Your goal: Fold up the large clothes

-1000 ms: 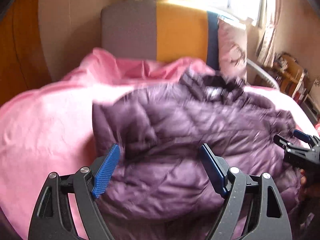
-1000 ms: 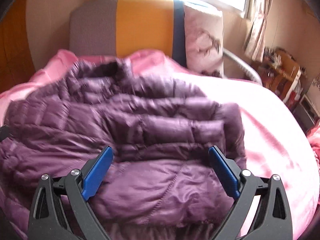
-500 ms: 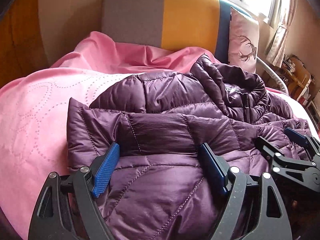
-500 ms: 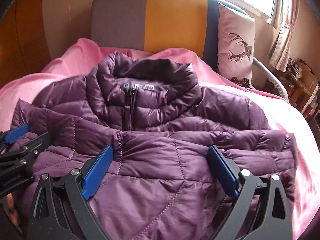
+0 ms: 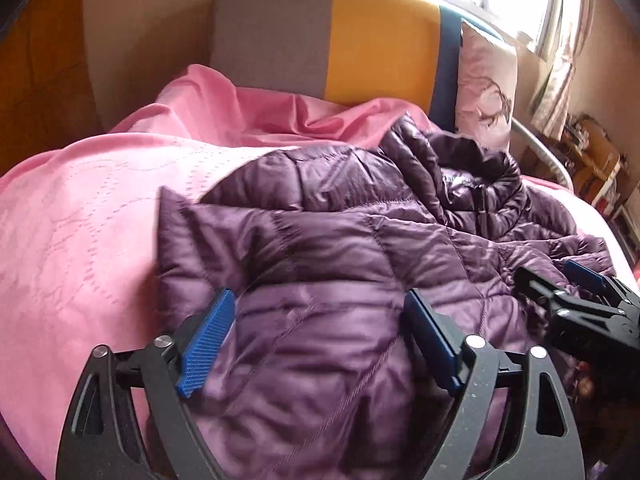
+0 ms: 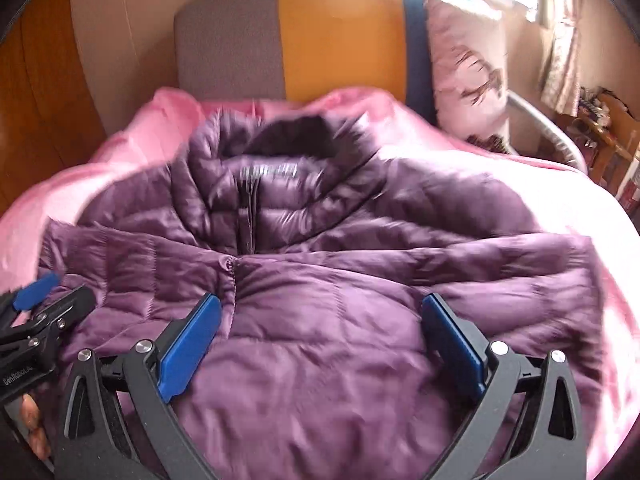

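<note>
A purple quilted puffer jacket (image 5: 340,248) lies on the pink bed cover, collar toward the headboard, zipper up; it fills the right wrist view (image 6: 320,264). Its lower part is folded up over the chest. My left gripper (image 5: 320,340) is open, its blue pads spread over the jacket's left part with nothing between them. My right gripper (image 6: 320,340) is open over the jacket's lower middle. The right gripper also shows at the right edge of the left wrist view (image 5: 576,300), and the left gripper at the left edge of the right wrist view (image 6: 40,312).
The pink bed cover (image 5: 80,220) spreads to the left and back. A grey, yellow and blue headboard (image 5: 328,40) stands behind, with a deer-print pillow (image 5: 486,84) at its right. A metal bed rail (image 6: 548,128) and cluttered wooden furniture (image 6: 612,136) are at far right.
The jacket's lower part has come to lie folded over the chest. Both grippers have drawn back slightly toward the near edge and stay open.
</note>
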### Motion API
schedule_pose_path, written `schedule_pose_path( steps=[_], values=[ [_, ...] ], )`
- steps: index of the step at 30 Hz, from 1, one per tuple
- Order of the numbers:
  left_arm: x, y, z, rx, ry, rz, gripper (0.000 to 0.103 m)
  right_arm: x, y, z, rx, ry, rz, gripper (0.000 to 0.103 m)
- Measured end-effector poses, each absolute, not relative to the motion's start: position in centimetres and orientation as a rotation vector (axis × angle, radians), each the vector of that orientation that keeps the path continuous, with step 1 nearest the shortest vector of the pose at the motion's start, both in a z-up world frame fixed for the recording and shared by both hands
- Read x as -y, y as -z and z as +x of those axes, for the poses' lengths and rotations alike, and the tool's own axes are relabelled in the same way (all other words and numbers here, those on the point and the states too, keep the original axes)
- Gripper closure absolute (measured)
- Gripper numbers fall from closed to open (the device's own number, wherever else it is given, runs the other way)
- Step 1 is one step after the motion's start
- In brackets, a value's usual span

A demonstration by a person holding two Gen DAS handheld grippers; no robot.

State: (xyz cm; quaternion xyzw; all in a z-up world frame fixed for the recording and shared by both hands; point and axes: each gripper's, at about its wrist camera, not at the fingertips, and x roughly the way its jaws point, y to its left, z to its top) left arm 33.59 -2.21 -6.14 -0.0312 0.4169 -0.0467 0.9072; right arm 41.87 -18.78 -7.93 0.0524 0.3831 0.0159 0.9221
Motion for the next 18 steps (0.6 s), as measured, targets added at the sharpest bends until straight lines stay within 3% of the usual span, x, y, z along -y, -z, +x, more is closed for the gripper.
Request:
schedule_pose_path(
  steps=[18],
  values=[
    [-3.3,3.4,14.9,-0.773,0.044,0.002,0.017,28.8,7.5,23.6,-0.87,0.017,0.189,0.002]
  ],
)
